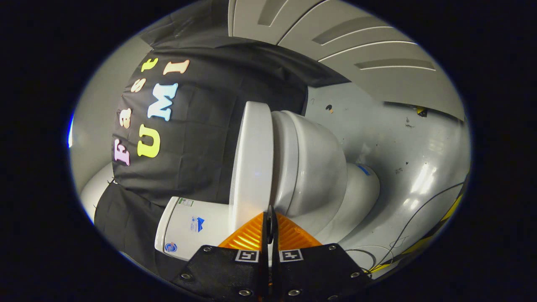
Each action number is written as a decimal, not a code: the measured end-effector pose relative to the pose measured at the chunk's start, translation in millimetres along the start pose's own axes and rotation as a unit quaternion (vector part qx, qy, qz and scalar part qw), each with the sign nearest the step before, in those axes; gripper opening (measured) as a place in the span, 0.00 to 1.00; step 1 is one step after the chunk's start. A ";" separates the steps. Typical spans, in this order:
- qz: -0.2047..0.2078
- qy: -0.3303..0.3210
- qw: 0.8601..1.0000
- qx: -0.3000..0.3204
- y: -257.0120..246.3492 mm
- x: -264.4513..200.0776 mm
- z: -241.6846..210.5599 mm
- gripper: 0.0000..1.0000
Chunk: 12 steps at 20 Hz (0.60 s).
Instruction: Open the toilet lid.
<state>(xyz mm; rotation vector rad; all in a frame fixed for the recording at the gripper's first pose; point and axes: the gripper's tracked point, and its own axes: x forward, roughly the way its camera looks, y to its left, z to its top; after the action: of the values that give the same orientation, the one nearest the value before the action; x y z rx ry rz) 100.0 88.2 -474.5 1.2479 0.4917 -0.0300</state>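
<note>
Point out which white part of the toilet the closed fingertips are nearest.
The toilet lid, the flat slab lying shut on the bowl. The gripper meets its edge; the tank sits beyond it.

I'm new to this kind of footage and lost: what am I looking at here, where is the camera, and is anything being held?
The camera rides on a hand-held gripper that a person carries; its two fingers show at the bottom, closed together with nothing between them. The view is rolled sideways. Just ahead of the fingertips stands a glossy white ceramic toilet; its flat white plastic lid lies closed against the seat. The white rectangular tank sits against the black cloth booth wall. The glossy grey floor carries thin black cables.
</note>
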 end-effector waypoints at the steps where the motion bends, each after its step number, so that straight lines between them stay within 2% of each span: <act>1: -0.004 -0.004 1.000 -0.007 -0.4 -1.5 2.1 0.01; 12: -0.053 0.001 0.995 -0.082 15.8 -9.4 2.9 0.00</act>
<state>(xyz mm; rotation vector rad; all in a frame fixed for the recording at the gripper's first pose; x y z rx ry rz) 97.1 88.5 -456.0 1.0610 0.5511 -0.0758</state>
